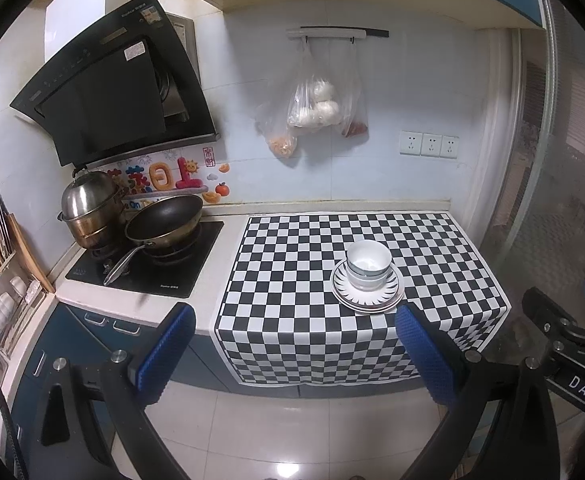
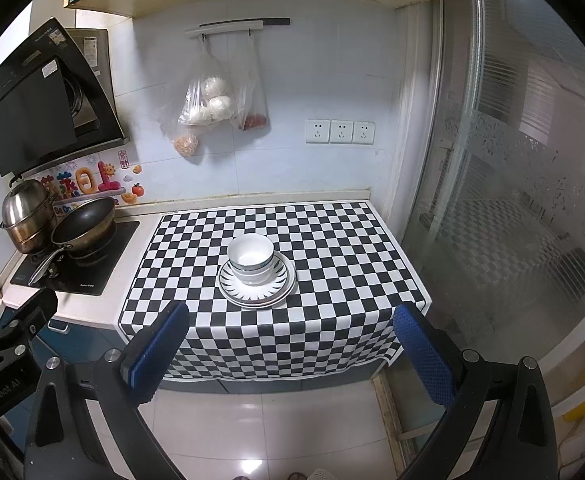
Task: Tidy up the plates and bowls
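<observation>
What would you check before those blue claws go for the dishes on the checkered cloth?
1. Left gripper open and empty: ok.
2. Right gripper open and empty: ok.
3. Bowls nested upright on the plates: ok.
4. Plates lying flat on the checkered cloth, away from its edges: ok.
5. Nothing standing between the grippers and the stack: ok.
6. How many bowls and plates are stacked: cannot tell exactly.

bowls (image 2: 251, 258) stacked on plates (image 2: 257, 285), checkered cloth (image 2: 332, 248)
</observation>
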Tool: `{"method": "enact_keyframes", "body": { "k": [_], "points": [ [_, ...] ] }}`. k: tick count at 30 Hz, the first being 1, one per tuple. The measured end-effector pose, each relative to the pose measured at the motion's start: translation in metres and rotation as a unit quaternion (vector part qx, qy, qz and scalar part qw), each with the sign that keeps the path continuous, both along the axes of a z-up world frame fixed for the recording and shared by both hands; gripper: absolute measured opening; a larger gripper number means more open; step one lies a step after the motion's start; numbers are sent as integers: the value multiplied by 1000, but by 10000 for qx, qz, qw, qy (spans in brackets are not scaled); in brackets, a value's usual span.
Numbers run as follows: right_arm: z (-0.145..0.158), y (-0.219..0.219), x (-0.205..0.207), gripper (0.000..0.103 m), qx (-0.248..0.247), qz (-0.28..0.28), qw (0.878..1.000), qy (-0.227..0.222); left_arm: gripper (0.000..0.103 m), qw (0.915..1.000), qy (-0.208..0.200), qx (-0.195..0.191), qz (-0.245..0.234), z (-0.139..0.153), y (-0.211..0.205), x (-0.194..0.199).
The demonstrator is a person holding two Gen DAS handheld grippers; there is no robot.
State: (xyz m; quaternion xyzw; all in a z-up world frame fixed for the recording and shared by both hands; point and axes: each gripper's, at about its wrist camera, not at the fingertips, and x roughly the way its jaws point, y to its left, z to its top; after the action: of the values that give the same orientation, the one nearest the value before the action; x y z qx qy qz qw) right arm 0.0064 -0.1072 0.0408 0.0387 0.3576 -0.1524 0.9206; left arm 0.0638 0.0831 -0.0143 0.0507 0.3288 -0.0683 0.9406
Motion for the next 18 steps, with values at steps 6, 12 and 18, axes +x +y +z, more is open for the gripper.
{"method": "enact_keyframes", "body": {
  "k": [6, 12, 18],
  "points": [
    [-3, -3, 2, 103, 38, -7, 10000, 6, 103, 10000, -16, 9, 14, 1, -1, 0],
    [-5, -4, 3, 103, 50, -23, 10000, 5, 103, 10000, -23, 32, 27, 2, -1, 2],
    [-6, -3, 3, 103, 74, -24, 10000, 13, 103, 10000, -33, 39, 33, 2, -2, 2]
  ]
}}
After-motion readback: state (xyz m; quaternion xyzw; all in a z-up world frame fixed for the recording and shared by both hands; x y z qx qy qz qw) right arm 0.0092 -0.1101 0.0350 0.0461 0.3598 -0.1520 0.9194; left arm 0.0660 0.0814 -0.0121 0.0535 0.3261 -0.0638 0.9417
